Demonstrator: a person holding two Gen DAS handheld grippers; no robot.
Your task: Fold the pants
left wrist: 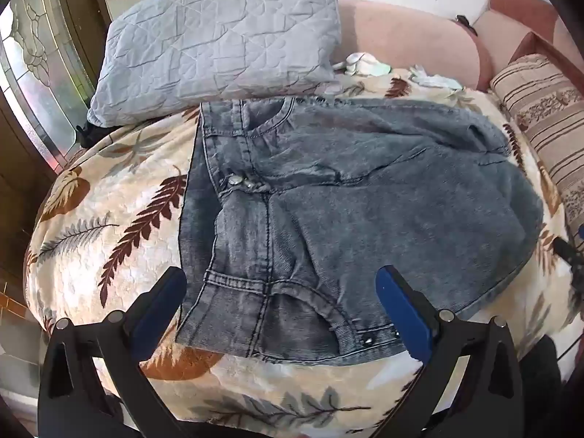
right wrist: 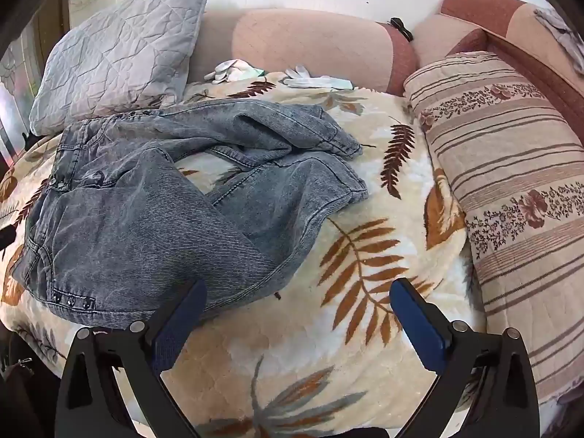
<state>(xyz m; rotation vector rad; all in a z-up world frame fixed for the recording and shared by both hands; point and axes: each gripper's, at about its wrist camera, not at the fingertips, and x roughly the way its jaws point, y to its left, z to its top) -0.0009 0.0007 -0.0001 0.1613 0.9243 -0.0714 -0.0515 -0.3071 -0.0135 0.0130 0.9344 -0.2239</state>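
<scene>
Leaf-print blanket (right wrist: 365, 255) covers your work surface. Nearest you, the left gripper (left wrist: 281, 284) and right gripper (right wrist: 297, 295) both stand wide, holding nothing. Beyond them the jeans (right wrist: 146, 219) lie crumpled at left, touching the grey pillow (left wrist: 219, 33); white gloves (right wrist: 317, 80) lie farthest.

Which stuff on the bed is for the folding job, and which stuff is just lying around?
For the job:
- grey jeans, spread out and rumpled
- left gripper, fingers open
- right gripper, fingers open
- leaf blanket they lie on

Just lying about:
- grey quilted pillow
- striped cushion
- white gloves by the sofa back
</scene>
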